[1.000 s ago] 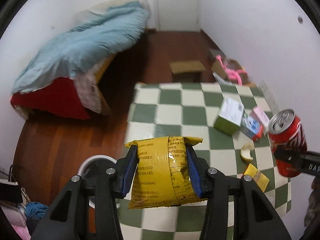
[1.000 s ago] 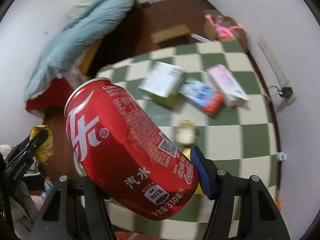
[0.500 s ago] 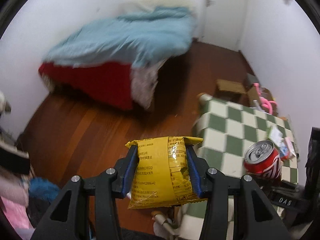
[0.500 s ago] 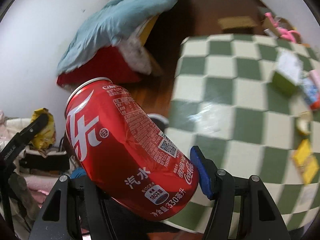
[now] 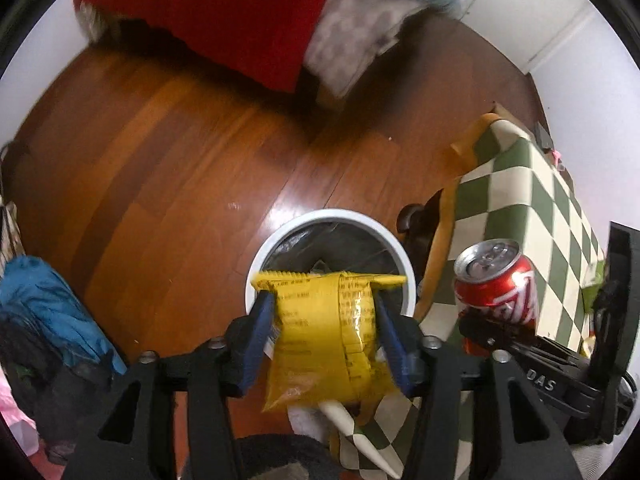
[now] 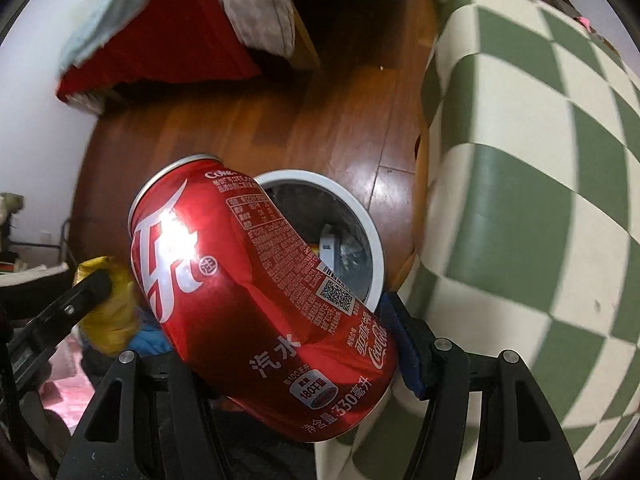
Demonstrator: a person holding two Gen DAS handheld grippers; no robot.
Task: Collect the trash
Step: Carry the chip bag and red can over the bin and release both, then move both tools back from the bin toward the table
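Observation:
My left gripper (image 5: pixel 326 332) is shut on a yellow snack wrapper (image 5: pixel 332 332) and holds it above the near rim of a white-rimmed trash bin (image 5: pixel 332 216) lined with a dark bag. My right gripper (image 6: pixel 276 320) is shut on a red Coca-Cola can (image 6: pixel 256 292), tilted, above the same bin (image 6: pixel 360 208). The can (image 5: pixel 496 284) and right gripper show at the right of the left wrist view. The wrapper (image 6: pixel 108 312) shows at the left of the right wrist view. Some trash lies inside the bin.
The bin stands on a wooden floor (image 5: pixel 160 168) beside a table with a green-and-white checked cloth (image 5: pixel 532 200) (image 6: pixel 520 200). A bed with a red cover (image 5: pixel 224 12) is beyond. Blue clothing (image 5: pixel 44 312) lies at the left.
Both grippers have swung left off the table and tipped down over the floor. The bin has come into full view beneath them. Both still hold their items.

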